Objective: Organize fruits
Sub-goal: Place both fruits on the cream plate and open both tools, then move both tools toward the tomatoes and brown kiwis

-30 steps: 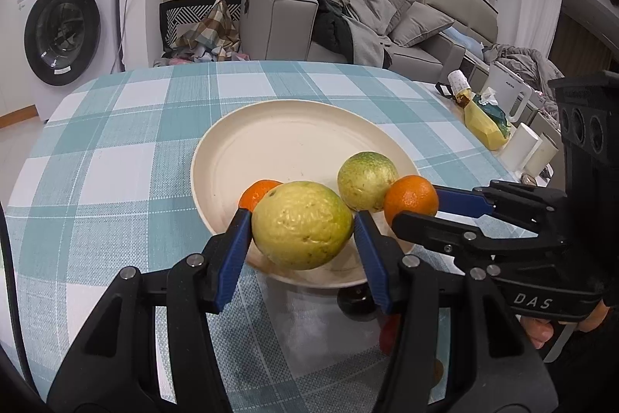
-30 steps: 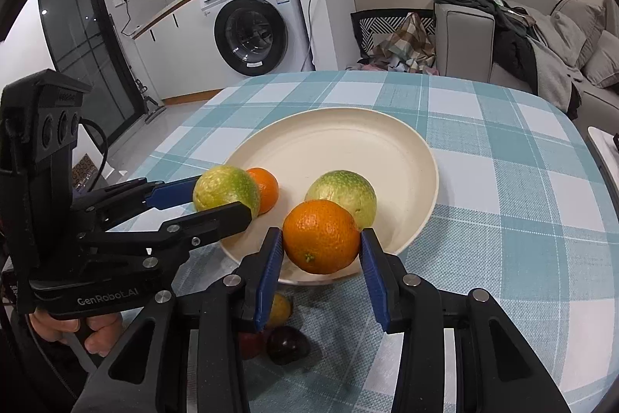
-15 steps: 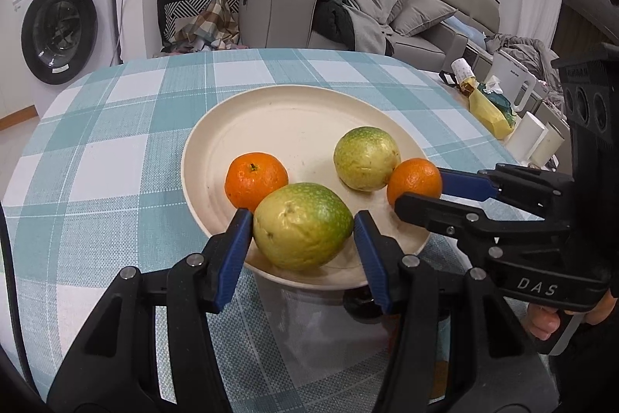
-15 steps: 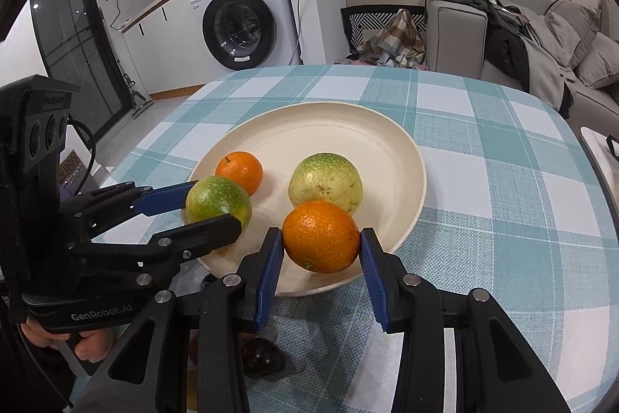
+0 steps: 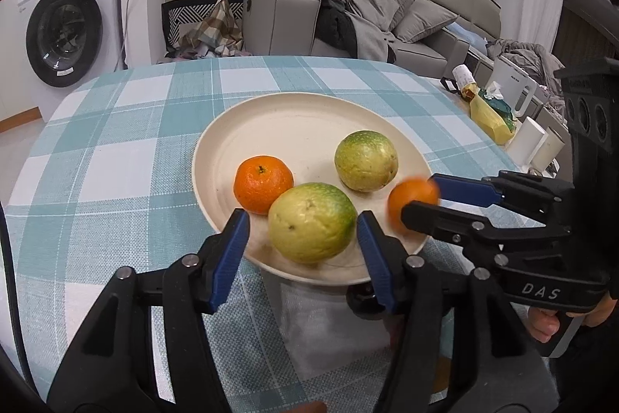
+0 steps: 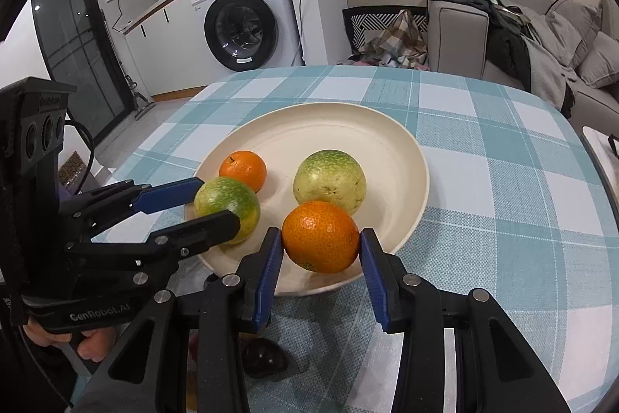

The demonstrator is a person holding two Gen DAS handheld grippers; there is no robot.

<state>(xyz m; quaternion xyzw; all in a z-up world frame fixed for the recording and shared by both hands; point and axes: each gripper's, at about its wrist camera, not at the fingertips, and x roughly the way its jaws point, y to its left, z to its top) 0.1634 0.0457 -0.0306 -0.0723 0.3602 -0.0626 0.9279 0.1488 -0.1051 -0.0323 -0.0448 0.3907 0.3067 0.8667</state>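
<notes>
Two grippers work the near rim of the plate (image 6: 421, 177) together. Closest, the right gripper (image 6: 321, 250) has its jaws spread a little around an orange (image 6: 320, 237), a sliver of gap on each side, so the fruit seems just set down. The left gripper (image 5: 301, 235) likewise stands spread around a green-yellow fruit (image 5: 311, 221) resting on the plate. Beyond them lie a mandarin (image 5: 263, 184) and a second green fruit (image 5: 365, 159), spaced apart, probably to stop them rolling together.
</notes>
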